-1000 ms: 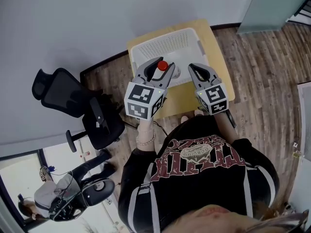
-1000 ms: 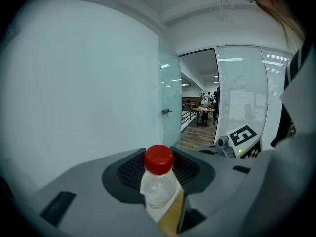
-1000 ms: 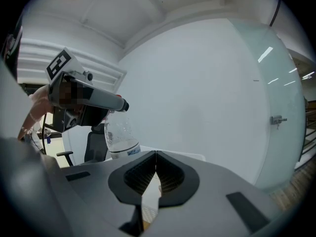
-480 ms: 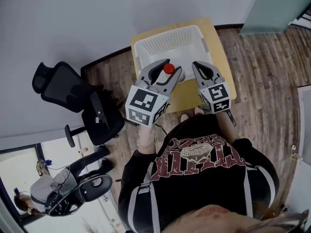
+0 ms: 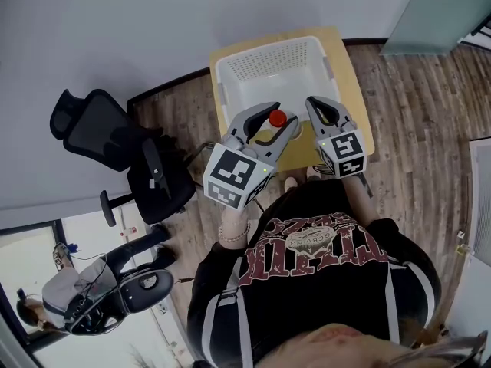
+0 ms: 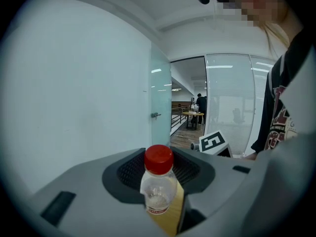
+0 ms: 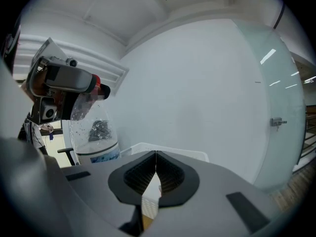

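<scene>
The left gripper [image 5: 268,126] clamps a small clear plastic bottle with a red cap [image 6: 158,189] just under the cap — light, thin-walled, probably slippery — above the wooden bench [image 5: 354,117], while the right gripper [image 7: 155,157] is closed on nothing.

Bright, even light with soft shadows fills all views; both gripper views bulge fisheye-style with black rims, and in the right gripper view glints streak the glass wall [image 7: 284,98] near 2 o'clock while the bottle [image 7: 94,132] at 9 o'clock seems slightly blurred.
</scene>
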Available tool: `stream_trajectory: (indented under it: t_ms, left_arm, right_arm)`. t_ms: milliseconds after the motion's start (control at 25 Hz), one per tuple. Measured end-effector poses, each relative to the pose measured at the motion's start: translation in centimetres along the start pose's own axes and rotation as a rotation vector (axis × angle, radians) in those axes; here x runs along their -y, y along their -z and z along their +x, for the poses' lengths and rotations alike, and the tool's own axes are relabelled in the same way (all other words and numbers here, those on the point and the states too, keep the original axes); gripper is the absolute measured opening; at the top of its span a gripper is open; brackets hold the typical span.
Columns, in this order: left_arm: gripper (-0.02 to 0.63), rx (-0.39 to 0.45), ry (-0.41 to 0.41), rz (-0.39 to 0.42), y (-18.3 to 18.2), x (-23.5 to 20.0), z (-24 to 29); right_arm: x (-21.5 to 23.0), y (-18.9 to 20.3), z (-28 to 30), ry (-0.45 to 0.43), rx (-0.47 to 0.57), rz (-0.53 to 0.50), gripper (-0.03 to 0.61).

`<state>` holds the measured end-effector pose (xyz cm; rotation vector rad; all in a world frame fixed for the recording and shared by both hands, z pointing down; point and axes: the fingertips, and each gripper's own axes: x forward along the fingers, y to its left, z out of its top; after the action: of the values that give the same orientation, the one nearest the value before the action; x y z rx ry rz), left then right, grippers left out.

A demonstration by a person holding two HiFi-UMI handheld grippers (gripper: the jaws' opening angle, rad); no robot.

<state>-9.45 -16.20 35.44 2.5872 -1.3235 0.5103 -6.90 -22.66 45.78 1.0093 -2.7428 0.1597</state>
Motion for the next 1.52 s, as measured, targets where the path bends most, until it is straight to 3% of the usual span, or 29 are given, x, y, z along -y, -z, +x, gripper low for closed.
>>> stream_trajectory:
  t_ms: [800, 1000, 1520]
  left_arm:
    - [0.202, -0.042, -0.018, -0.09, 7.9, 1.2, 3.0]
    - [0.202, -0.08, -0.045, -0.071, 9.7, 0.8, 4.4]
    - [0.202, -0.101, -0.054, -0.119, 12.2, 0.8, 6.3]
  right_arm:
    - [-0.5, 1.7, -1.5, -0.01, -0.039, -0.015, 0.017]
    - [-0.3, 1.7, -1.3, -0.01, -0.044, -0.014, 0.017]
    - [0.9, 2.4, -2.2, 0.01, -0.052, -0.005, 0.017]
